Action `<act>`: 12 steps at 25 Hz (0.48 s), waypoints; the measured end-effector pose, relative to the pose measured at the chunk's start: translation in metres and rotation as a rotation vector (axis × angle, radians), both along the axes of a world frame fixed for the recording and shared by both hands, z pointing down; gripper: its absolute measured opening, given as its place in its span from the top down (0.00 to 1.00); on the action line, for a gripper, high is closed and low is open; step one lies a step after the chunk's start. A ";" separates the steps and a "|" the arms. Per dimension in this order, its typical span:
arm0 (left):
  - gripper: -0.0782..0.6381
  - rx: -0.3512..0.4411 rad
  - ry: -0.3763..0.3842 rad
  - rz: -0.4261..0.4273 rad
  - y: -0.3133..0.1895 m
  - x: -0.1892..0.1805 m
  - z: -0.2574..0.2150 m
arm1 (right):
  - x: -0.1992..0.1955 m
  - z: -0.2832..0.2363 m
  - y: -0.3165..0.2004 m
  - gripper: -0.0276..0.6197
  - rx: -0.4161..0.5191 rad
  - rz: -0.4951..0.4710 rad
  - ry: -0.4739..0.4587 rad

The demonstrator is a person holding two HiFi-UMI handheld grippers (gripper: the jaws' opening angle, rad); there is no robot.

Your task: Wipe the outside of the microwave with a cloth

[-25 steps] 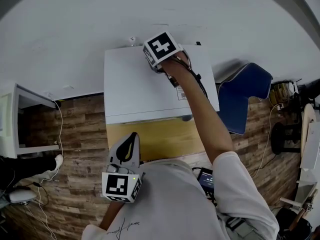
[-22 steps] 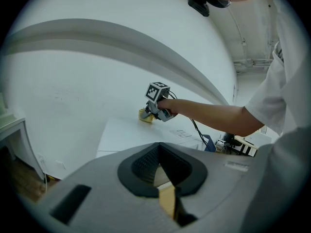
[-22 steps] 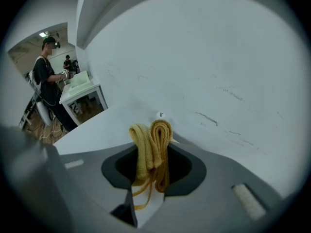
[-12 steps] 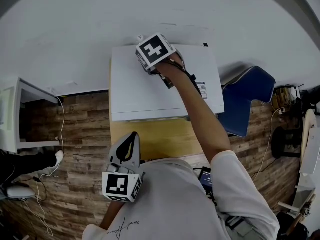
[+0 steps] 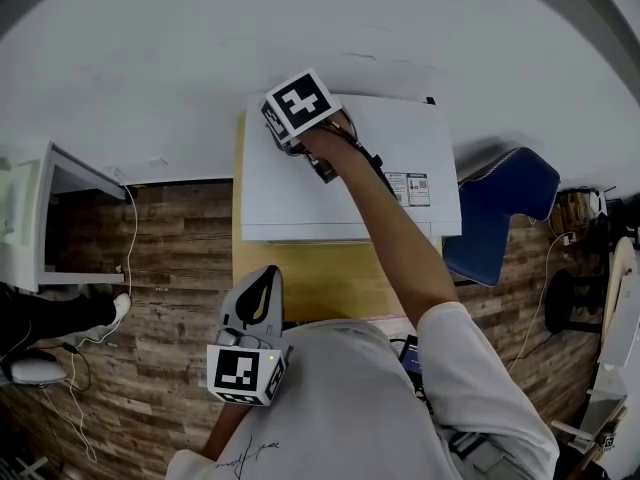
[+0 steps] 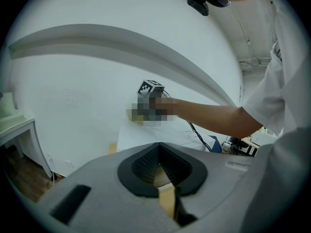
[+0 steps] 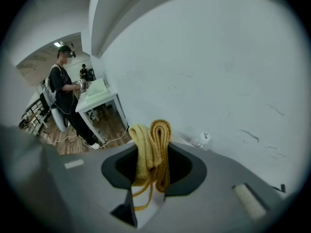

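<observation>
The white microwave (image 5: 350, 183) stands on a yellow wooden table (image 5: 320, 273) against the wall. My right gripper (image 5: 287, 128) rests on the microwave's top near its back left corner, with its marker cube uppermost. In the right gripper view the right gripper (image 7: 154, 141) is shut on a folded yellow cloth (image 7: 154, 152), which sticks up between the jaws close to the white wall. My left gripper (image 5: 257, 298) hangs low in front of my body, short of the table's front edge. Its jaws meet with nothing between them, and it (image 6: 159, 166) points towards the microwave (image 6: 160, 136).
A blue chair (image 5: 495, 213) stands right of the microwave. A white desk (image 5: 30, 228) with cables on the wooden floor is at the left. A person (image 7: 63, 96) stands by that desk (image 7: 99, 93). The wall runs right behind the microwave.
My right gripper has slid left with the cloth along the back of the microwave's top, from about the middle towards the left corner. The left gripper has stayed put.
</observation>
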State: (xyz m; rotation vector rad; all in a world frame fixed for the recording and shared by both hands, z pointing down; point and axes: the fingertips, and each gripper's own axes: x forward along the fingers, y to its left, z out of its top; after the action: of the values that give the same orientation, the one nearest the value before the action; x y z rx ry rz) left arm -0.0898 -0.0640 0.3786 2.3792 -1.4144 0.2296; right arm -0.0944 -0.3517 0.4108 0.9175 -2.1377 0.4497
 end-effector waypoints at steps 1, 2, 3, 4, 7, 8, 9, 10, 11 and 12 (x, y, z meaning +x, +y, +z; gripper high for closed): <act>0.90 0.001 0.000 -0.007 0.000 -0.002 0.000 | -0.010 0.000 0.003 0.76 -0.009 -0.019 -0.020; 0.90 0.002 0.001 -0.013 -0.001 -0.005 0.000 | -0.019 0.000 0.007 0.76 -0.016 -0.043 -0.033; 0.90 0.004 0.001 -0.020 -0.001 -0.007 0.000 | -0.029 0.000 0.012 0.76 -0.019 -0.072 -0.038; 0.90 0.005 0.002 -0.025 -0.002 -0.009 0.000 | -0.037 0.000 0.017 0.76 -0.020 -0.103 -0.039; 0.90 0.009 0.002 -0.033 -0.001 -0.012 -0.003 | -0.058 -0.007 0.037 0.77 -0.021 -0.189 -0.064; 0.90 0.011 0.005 -0.035 -0.001 -0.013 -0.003 | -0.063 -0.013 0.045 0.77 -0.021 -0.211 -0.088; 0.90 0.012 0.008 -0.036 0.000 -0.012 -0.003 | -0.066 -0.020 0.052 0.77 -0.018 -0.230 -0.114; 0.90 0.013 0.009 -0.034 0.001 -0.012 -0.003 | -0.068 -0.028 0.058 0.77 -0.013 -0.243 -0.136; 0.90 0.013 0.008 -0.030 0.002 -0.010 -0.003 | -0.066 -0.036 0.062 0.77 -0.006 -0.251 -0.152; 0.90 0.013 0.009 -0.026 0.003 -0.008 -0.002 | -0.063 -0.043 0.065 0.77 0.002 -0.252 -0.162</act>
State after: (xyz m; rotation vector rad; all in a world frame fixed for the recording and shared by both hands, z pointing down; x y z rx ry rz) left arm -0.0982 -0.0608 0.3767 2.3675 -1.4465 0.2037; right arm -0.1571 -0.2869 0.3678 0.6183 -2.3631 0.4055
